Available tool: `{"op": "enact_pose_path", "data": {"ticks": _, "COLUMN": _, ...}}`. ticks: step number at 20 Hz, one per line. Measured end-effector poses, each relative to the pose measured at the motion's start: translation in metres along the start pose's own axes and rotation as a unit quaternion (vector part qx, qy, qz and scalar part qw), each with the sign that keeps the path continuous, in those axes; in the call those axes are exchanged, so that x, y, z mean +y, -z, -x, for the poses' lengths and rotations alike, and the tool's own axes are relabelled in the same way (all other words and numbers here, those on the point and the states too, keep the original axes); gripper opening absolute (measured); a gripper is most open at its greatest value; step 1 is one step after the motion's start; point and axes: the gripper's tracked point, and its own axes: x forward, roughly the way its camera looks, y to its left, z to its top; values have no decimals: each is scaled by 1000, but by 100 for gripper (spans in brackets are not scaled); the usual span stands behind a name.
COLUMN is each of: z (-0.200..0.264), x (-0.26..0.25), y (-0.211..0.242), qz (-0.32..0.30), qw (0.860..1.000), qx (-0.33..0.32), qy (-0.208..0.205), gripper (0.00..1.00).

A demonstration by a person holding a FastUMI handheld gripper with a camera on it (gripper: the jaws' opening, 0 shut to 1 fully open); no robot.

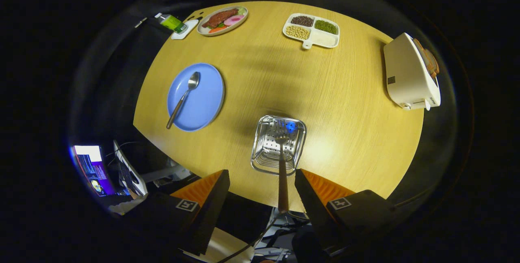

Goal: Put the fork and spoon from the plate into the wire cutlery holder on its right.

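A metal spoon (183, 98) lies on the blue plate (205, 104) to the left on the round wooden table. Right of the plate stands the wire cutlery holder (268, 149), just ahead of my fingers. The fork (282, 173) stands in the holder with its tines down inside. Its brown handle leans back toward me and passes between my fingers without touching either one. My gripper (262, 175) is open, its fingers spread wide above the near edge of the table with the fork handle in the gap.
A white toaster (410, 72) sits at the table's right edge. At the far side are a divided tray of beans (310, 31), a plate of food (222, 20) and a green bottle (172, 22). A lit screen (91, 167) stands below the table on the left.
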Motion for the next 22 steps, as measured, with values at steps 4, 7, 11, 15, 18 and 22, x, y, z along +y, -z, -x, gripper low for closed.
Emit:
{"op": "enact_pose_path", "data": {"ticks": 4, "z": 22, "x": 22, "y": -11, "qz": -21, "qw": 996, "qx": -84, "qy": -3, "gripper": 100}}
{"op": "enact_pose_path", "data": {"ticks": 7, "z": 37, "x": 37, "y": -17, "qz": -28, "qw": 989, "qx": -145, "qy": 7, "gripper": 100}}
{"op": "enact_pose_path", "data": {"ticks": 11, "z": 40, "x": 70, "y": -16, "qz": -19, "qw": 982, "qx": -189, "qy": -1, "gripper": 100}}
{"op": "enact_pose_path", "data": {"ticks": 15, "z": 21, "x": 111, "y": -8, "qz": 5, "qw": 979, "qx": -204, "qy": -17, "gripper": 100}}
{"op": "enact_pose_path", "data": {"ticks": 18, "z": 1, "x": 150, "y": -6, "qz": 26, "qw": 980, "qx": -192, "qy": -43, "gripper": 100}}
{"op": "enact_pose_path", "data": {"ticks": 22, "z": -29, "x": 184, "y": -20, "qz": 39, "qw": 981, "qx": -180, "qy": -59, "gripper": 100}}
